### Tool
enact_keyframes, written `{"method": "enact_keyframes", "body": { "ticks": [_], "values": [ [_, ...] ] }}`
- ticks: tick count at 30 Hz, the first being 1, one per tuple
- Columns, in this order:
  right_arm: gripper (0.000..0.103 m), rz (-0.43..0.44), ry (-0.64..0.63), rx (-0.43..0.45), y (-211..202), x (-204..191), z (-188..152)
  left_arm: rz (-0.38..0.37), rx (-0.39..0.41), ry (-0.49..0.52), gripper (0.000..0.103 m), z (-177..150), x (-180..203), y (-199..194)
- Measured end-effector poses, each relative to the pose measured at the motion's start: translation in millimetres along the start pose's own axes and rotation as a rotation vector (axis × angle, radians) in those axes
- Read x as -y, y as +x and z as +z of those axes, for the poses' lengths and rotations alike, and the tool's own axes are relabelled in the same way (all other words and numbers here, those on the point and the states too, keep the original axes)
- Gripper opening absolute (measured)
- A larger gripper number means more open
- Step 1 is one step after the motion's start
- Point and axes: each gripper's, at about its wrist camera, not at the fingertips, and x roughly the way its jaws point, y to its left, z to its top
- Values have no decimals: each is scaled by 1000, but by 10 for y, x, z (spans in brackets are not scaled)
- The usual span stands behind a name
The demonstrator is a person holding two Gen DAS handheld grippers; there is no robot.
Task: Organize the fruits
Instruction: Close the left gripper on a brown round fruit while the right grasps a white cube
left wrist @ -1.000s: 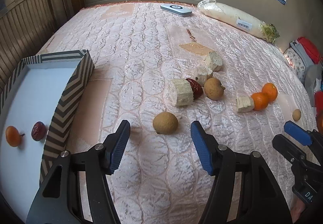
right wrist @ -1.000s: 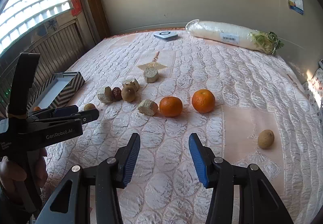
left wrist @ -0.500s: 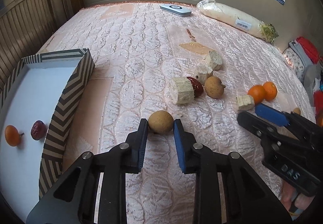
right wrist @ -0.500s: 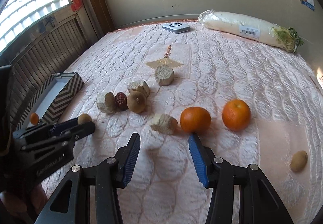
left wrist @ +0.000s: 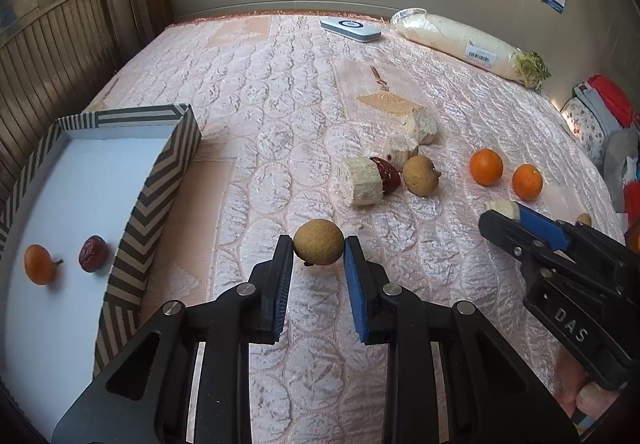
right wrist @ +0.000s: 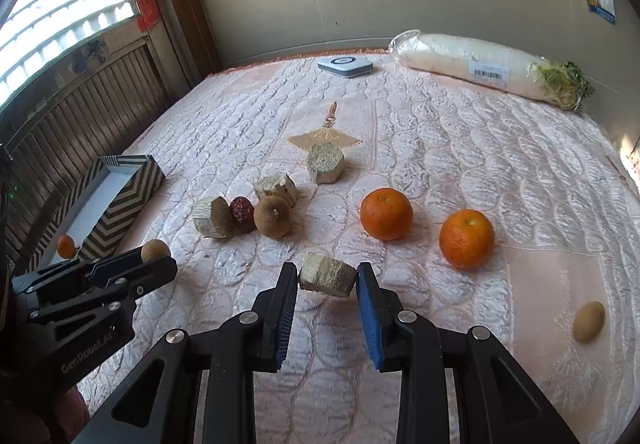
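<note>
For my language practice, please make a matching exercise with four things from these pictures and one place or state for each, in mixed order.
Things:
1. brown round fruit
2. pale cut chunk
3. dried red date
4. wrapped white radish

Places:
A. inside the striped box
B. between the right gripper fingers
C. near the far wall
D. between the left gripper fingers

Pairs: 1-D, 2-B, 3-A, 4-C

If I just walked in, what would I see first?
Probably the two bright oranges on the pink quilt, and the long white radish in plastic by the far wall. Up close, the left gripper pinches a small round brown fruit, while the right gripper has just closed on a pale cut chunk.
</note>
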Motion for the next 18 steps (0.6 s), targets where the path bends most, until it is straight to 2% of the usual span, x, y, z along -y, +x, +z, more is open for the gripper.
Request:
{"method": "enact_keyframes", "body": {
  "ticks": [10, 18],
  "values": [
    [29, -28, -3, 67, -408, -63, -76, 20, 40, 5, 25, 1, 28, -234],
    [29, -16, -33, 87, -550, -194, -99, 42, 67, 9, 25, -10, 13, -391]
  ]
}}
